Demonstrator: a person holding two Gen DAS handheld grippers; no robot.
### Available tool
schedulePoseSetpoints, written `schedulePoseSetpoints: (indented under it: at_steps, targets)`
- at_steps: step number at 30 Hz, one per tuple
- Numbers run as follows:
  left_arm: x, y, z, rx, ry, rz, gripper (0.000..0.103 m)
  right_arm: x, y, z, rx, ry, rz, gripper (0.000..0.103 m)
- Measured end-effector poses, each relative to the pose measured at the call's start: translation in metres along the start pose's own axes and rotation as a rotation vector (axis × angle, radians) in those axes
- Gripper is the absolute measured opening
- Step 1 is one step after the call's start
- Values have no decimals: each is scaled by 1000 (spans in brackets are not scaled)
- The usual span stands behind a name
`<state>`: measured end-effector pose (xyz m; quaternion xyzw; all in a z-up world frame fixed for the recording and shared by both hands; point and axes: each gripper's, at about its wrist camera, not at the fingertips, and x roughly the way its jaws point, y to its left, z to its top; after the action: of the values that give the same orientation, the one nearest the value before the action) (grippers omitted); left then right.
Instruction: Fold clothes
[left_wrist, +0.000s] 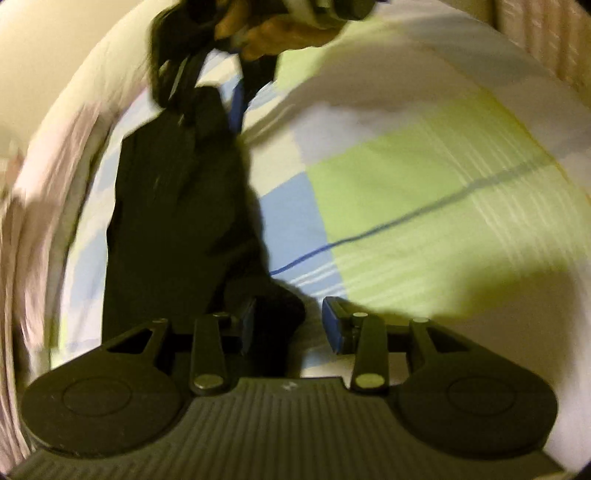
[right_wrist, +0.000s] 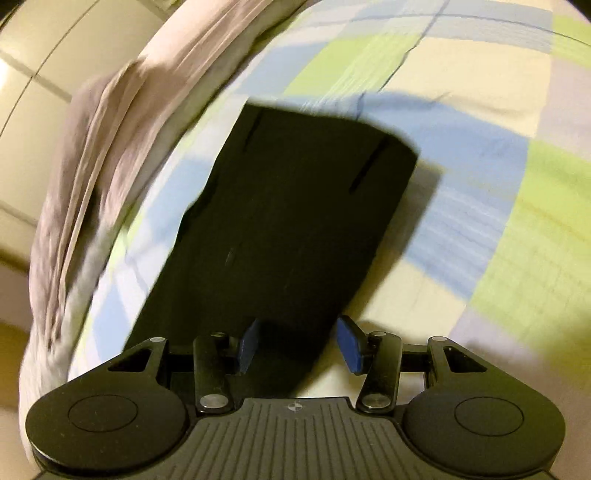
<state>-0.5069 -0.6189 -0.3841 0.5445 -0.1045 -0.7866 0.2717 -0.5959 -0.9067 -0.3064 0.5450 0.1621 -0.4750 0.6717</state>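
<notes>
Pointing steeply down at the bed, your left gripper (left_wrist: 288, 325) and right gripper (right_wrist: 299, 345) both have jaws parted, pressing nothing. The folded black cloth garment (right_wrist: 288, 221) lies flat on the checked blue-green-cream bedsheet (right_wrist: 498, 192), near the bed's edge, where a crumpled grey-pink blanket (right_wrist: 96, 155) crowds it; open sheet spreads opposite.

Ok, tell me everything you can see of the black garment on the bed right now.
The black garment is dark, matte cloth, folded into a long, roughly rectangular panel with two slit-like seams near its far end. It lies flat on the checked bedsheet, near the bed's edge. Its near end lies between the right gripper pads, which stand apart. Blur hides finer detail.
</notes>
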Motion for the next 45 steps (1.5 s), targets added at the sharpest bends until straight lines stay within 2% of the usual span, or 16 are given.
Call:
schedulePoseSetpoints:
  at_steps: [7, 9, 11, 13, 16, 20, 23, 24, 26, 27, 28, 30, 34, 40, 43, 45]
  targets:
    - [-1, 12, 20, -251, 115, 81, 37, 17, -26, 22, 99, -61, 28, 50]
    - [4, 13, 23, -286, 150, 85, 32, 17, -28, 25, 122, -56, 32, 50]
    - [7, 15, 23, -278, 169, 82, 11, 16, -24, 30, 135, -30, 19, 24]
    - [3, 17, 23, -254, 164, 76, 6, 7, -18, 43, 150, -13, 25, 12]
    - [-11, 21, 21, -172, 112, 70, 4, 2, -8, 71, 159, 17, 53, 11]
    - [-13, 29, 15, -116, 77, 15, 4, 14, 7, 77, 42, 24, 18, 12]
    - [-15, 27, 11, -115, 70, -3, 5, 14, 6, 74, 18, 23, 17, 12]
    - [-17, 28, 10, -140, 80, -18, 5, 13, 3, 74, 17, 25, 23, 13]
    - [-24, 31, 6, -203, 92, -33, 9, 5, 5, 69, -8, 6, 1, 28]
    - [-30, 32, 3, -235, 94, -33, 10, 0, 8, 66, -21, -11, -17, 49]
    - [-35, 34, -1, -267, 96, -34, 10, -6, 10, 62, -35, -28, -36, 60]
    - [-49, 41, -16, -328, 119, -14, 11, -14, 11, 51, -55, -25, -43, 61]
    - [-78, 66, -62, -475, 236, 63, 16, -22, 19, 5, -80, 65, 13, 61]
    - [-109, 91, -154, -543, 429, 120, 21, 3, 52, -68, -101, 266, 130, 61]
    - [-123, 98, -203, -585, 495, 149, 21, 17, 69, -90, -111, 295, 110, 61]
    - [-134, 101, -236, -611, 532, 176, 21, 16, 78, -98, -113, 279, 68, 61]
